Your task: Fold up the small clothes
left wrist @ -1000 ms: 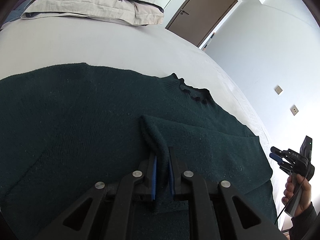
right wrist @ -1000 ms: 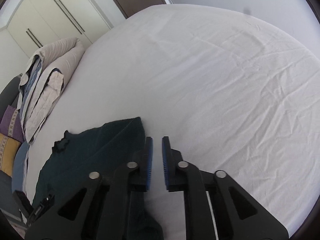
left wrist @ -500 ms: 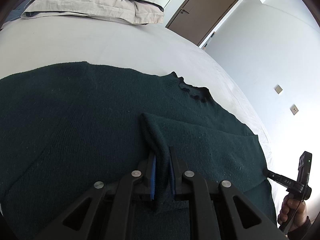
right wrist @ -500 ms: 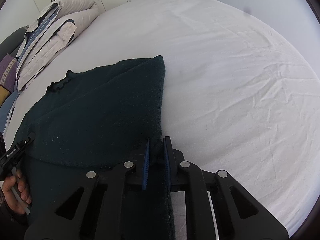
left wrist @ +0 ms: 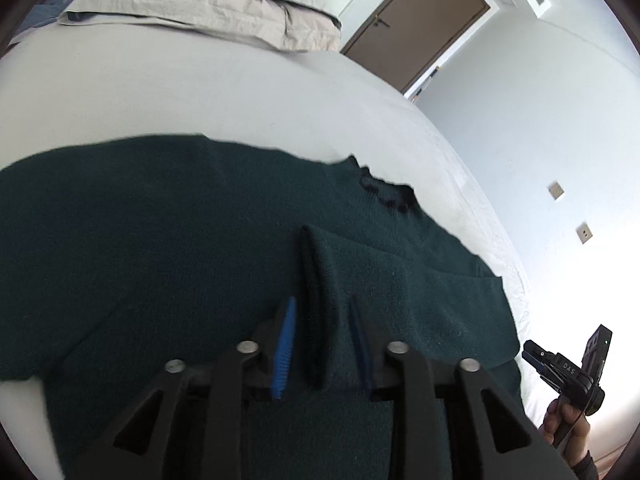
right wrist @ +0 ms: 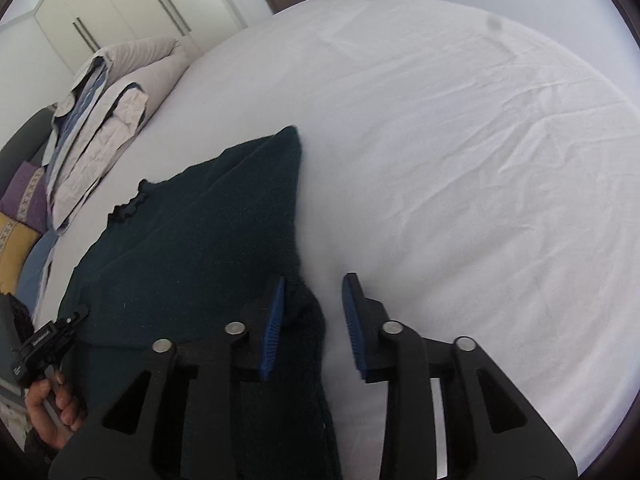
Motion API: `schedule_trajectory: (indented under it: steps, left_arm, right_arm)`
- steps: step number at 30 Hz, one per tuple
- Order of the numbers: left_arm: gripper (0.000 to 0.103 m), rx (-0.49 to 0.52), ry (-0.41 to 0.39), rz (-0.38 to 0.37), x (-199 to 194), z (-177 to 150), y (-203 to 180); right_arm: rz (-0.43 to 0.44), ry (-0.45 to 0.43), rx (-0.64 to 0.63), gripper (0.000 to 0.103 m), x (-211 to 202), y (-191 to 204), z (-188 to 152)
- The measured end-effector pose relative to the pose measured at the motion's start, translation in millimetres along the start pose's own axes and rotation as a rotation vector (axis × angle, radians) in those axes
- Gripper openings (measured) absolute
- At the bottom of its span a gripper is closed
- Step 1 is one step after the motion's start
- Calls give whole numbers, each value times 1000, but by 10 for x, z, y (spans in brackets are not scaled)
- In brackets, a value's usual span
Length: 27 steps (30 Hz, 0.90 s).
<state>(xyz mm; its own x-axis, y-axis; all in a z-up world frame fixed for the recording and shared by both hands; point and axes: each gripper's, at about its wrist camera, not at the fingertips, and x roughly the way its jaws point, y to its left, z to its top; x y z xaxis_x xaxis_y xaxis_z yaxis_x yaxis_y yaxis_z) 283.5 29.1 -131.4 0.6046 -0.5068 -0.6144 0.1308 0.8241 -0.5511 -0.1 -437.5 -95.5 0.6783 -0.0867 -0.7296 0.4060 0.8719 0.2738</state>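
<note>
Left wrist view: left tongs (left wrist: 322,344), jaws just opened, straddle the folded sleeve ridge (left wrist: 320,280) of a dark green sweater (left wrist: 140,248) on the bed (left wrist: 200,92); right tongs (right wrist: 314,324), likewise parted, straddle its side edge

Both cameras ride low and close over the dark green sweater (left wrist: 168,248) on the bed (right wrist: 460,140). The left wrist view faces the pillows (left wrist: 208,4) and brown door (left wrist: 416,28); the right wrist view faces across the white sheet toward the wardrobe (right wrist: 120,4). Both share the sweater, and each catches the opposite tool at its edge.
</note>
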Motion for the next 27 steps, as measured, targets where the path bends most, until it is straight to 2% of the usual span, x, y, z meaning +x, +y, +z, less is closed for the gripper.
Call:
schedule_trajectory:
  steps: [1, 2, 4, 7, 9, 12, 15, 18, 20, 22, 24, 26, 27]
  left_arm:
    - [58, -15, -40, -13, -222, -18, 75]
    - [64, -30, -72, -19, -408, -42, 160]
    - [66, -79, -131, -6, -822, -116, 446]
    - [66, -216, -183, 54, -1369, -264, 1094]
    - [65, -339, -233, 110, -1727, -387, 1588]
    - [65, -545, -311, 137, -2208, -569, 2314]
    - [65, -667, -385, 175, -2556, -663, 2786]
    - [65, -752, -431, 159, -2657, -663, 3109]
    - [61, -815, -453, 128, -2641, -656, 3295]
    - [59, -854, -481, 129, -2656, -629, 3402]
    - [50, -885, -492, 141, -2647, -579, 3456]
    - [25, -901, -478, 155, -2599, -506, 3503]
    - [19, -905, -468, 164, -2593, -494, 3506]
  right_arm:
    - [7, -62, -18, 44, -196, 81, -29]
    - [9, -114, -38, 46, -365, 181, -66]
    - [7, -188, -81, 63, -637, 424, -175]
    - [76, -271, -157, 78, -920, 816, -398]
    - [103, -291, -197, 83, -1005, 1071, -534]
    - [174, -254, -234, 83, -1011, 1424, -684]
    - [257, -226, -220, 83, -999, 1716, -808]
    - [336, -167, -179, 83, -977, 1907, -895]
    - [379, -115, -140, 83, -969, 1988, -966]
    - [407, -89, -113, 77, -979, 2026, -1020]
    - [422, -78, -101, 71, -999, 2039, -1056]
    - [417, -71, -93, 60, -1004, 2019, -1067]
    - [407, -67, -90, 52, -996, 2006, -1070]
